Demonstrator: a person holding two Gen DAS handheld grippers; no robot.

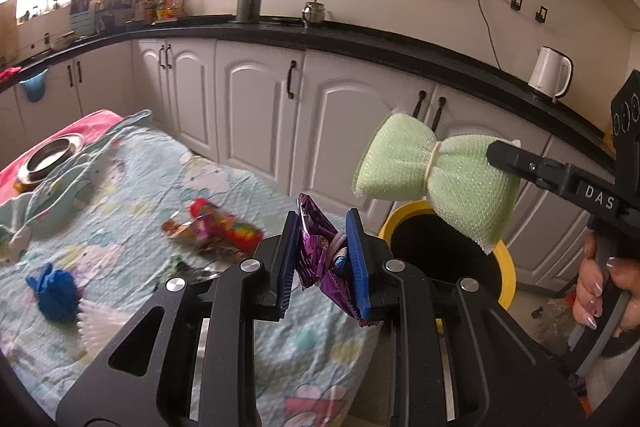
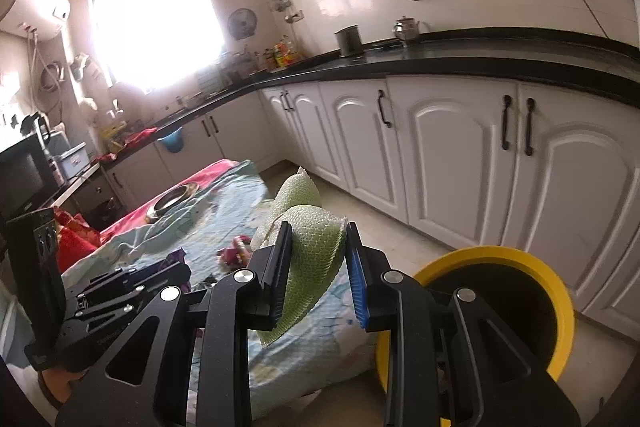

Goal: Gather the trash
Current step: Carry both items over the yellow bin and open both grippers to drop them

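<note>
My left gripper [image 1: 322,259] is shut on a crumpled purple foil wrapper [image 1: 316,247] and holds it above the table's right edge. My right gripper [image 2: 318,275] is shut on a light green bow-shaped scrub sponge [image 2: 312,251], which also shows in the left wrist view [image 1: 432,179] held above the yellow-rimmed black bin [image 1: 448,255]. The bin [image 2: 504,287] stands on the floor beside the table. On the patterned tablecloth [image 1: 140,187] lie a colourful snack wrapper [image 1: 216,231], a blue crumpled ball [image 1: 56,293] and a white pleated paper cup [image 1: 100,321].
A metal bowl [image 1: 52,155] sits at the table's far left. White cabinets [image 1: 256,115] under a black countertop [image 1: 360,39] run behind the table. A white kettle [image 1: 550,71] stands on the counter at right.
</note>
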